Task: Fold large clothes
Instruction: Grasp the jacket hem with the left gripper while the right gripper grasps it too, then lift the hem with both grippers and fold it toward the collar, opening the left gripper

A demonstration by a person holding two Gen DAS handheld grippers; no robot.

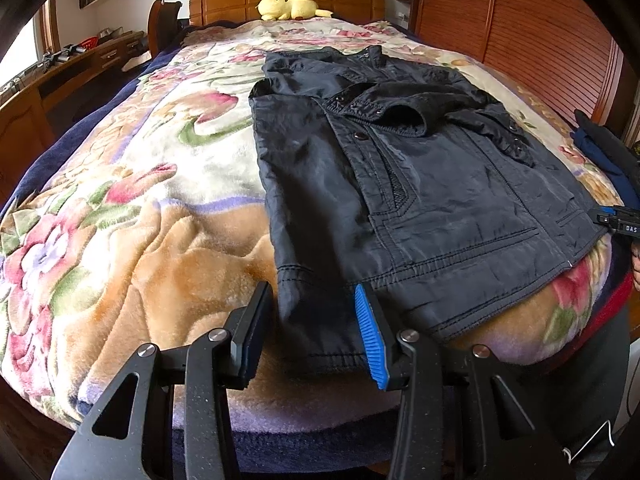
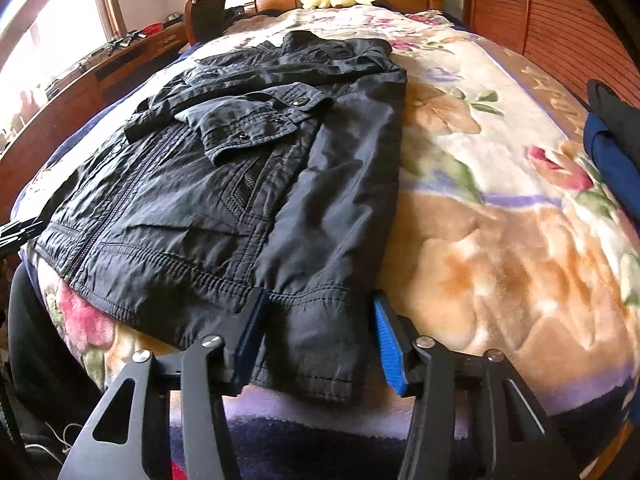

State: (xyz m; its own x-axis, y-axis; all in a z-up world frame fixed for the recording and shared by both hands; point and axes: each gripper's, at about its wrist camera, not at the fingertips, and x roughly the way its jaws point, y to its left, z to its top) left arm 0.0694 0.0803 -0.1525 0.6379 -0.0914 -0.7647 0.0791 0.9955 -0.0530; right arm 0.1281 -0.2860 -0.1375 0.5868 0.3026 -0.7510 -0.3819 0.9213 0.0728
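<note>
Dark jacket (image 1: 400, 184) flat on the bed's floral blanket (image 1: 160, 200), sleeves folded in. Looks soft, limp, slick-surfaced, fairly heavy; the stitched hem corners seem the best hold. Left gripper (image 1: 316, 334) and right gripper (image 2: 316, 344) each straddle a hem corner, jaws partly apart, pads not clearly pressing.

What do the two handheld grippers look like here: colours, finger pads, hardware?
Both the left gripper and right gripper have matte black, speckled linkage arms with triangular cut-outs and silver round pivot pins. Each finger carries a ribbed blue pad. No cables or markings show on them.
</note>
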